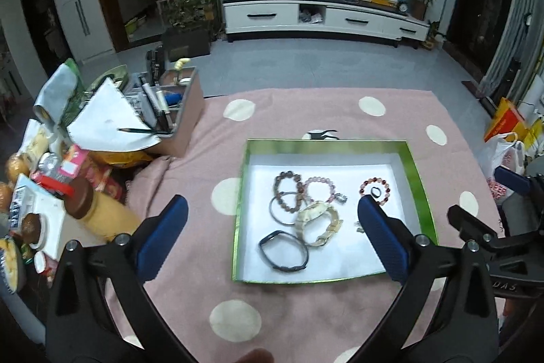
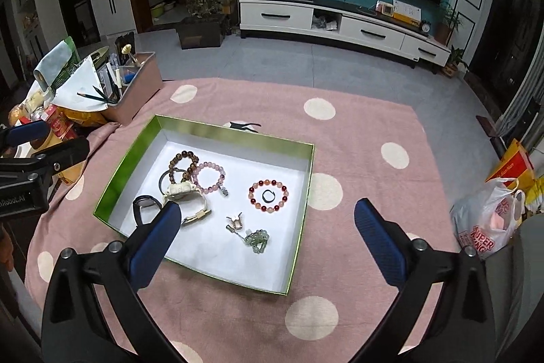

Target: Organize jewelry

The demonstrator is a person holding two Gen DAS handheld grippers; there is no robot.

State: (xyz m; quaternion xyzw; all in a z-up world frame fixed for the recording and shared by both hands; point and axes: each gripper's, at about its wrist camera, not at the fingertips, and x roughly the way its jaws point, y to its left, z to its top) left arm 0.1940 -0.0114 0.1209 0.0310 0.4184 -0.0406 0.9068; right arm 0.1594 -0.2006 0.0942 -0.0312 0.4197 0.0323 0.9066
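Jewelry [image 2: 217,193] in green tray [image 2: 238,133] on dotted cloth [image 2: 357,138], ring [image 2: 268,195] seemingly inside red bracelet [image 2: 268,196], left gripper [image 1: 272,223] and right gripper [image 2: 267,223] both spread, empty.

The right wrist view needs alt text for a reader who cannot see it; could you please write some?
A green-rimmed tray on a pink polka-dot cloth holds bracelets: a red beaded bracelet encircling a dark ring, a pink beaded bracelet, a brown beaded bracelet, a cream watch and a green bead piece. The open right gripper hovers above, empty.

Glossy green box [image 2: 142,138], matt cloth [image 2: 357,131], beaded bracelet [image 2: 268,196]
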